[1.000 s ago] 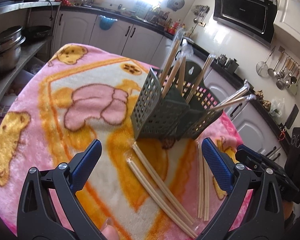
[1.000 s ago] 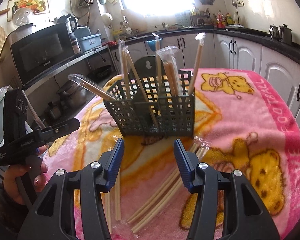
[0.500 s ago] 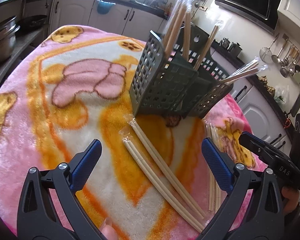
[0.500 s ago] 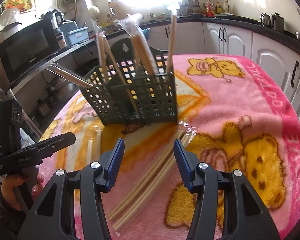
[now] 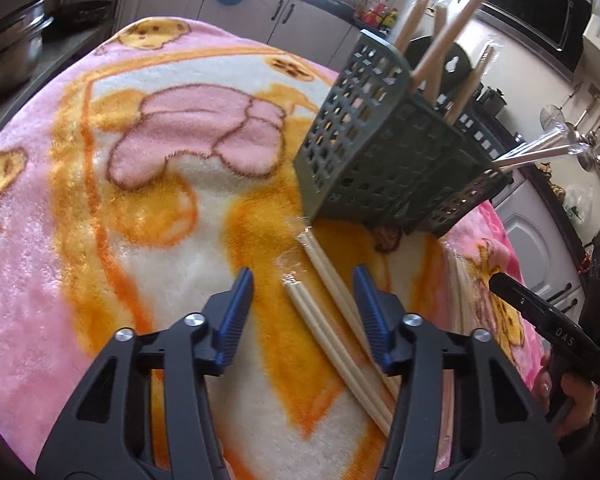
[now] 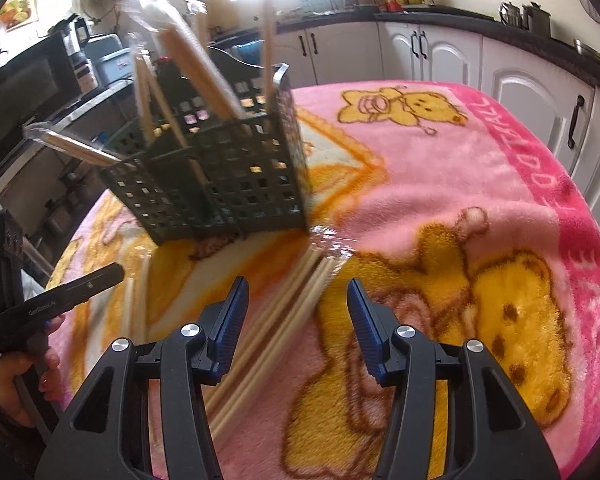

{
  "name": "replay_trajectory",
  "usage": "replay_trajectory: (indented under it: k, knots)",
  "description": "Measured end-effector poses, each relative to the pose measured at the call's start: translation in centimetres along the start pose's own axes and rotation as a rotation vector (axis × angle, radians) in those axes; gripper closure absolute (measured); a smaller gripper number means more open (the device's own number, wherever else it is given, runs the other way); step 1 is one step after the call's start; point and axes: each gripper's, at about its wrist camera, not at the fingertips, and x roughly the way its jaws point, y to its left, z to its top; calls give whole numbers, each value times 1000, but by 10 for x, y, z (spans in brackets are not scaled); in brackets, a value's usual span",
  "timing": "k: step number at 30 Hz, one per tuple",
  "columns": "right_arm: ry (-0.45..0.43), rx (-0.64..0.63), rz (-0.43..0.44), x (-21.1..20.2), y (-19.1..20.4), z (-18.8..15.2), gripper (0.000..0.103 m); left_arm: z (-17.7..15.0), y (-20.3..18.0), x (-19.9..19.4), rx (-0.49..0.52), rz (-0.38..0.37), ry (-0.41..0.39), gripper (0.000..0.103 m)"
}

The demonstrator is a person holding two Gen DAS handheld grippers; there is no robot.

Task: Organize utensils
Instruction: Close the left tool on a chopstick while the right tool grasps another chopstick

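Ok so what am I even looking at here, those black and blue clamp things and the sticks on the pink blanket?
Those are two hand-held tools, no robot. A person squeezes one in each hand, and each carries a camera looking out along its fingers. One picture is from the left claw, the other from the right claw. Both are open and hold nothing. On the blanket stands a green basket with wrapped chopsticks upright in it. More wrapped chopsticks lie loose in front, between the left claw's fingers.

We see a dark-green slotted caddy (image 5: 384, 160) upright at one o'clock, holding wrapped chopsticks (image 5: 440, 36); two more wrapped pairs (image 5: 332, 320) lie flat below it.
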Motion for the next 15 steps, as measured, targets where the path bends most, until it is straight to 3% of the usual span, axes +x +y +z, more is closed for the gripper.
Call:
replay_trajectory:
  k: [4,15]
  knots:
    - [24,29,-11,15,-10,6,61,2,5,6,-9,7,10,69]
    - [68,129,16,49,-31,19,73,9,7,15,-8,5,12,70]
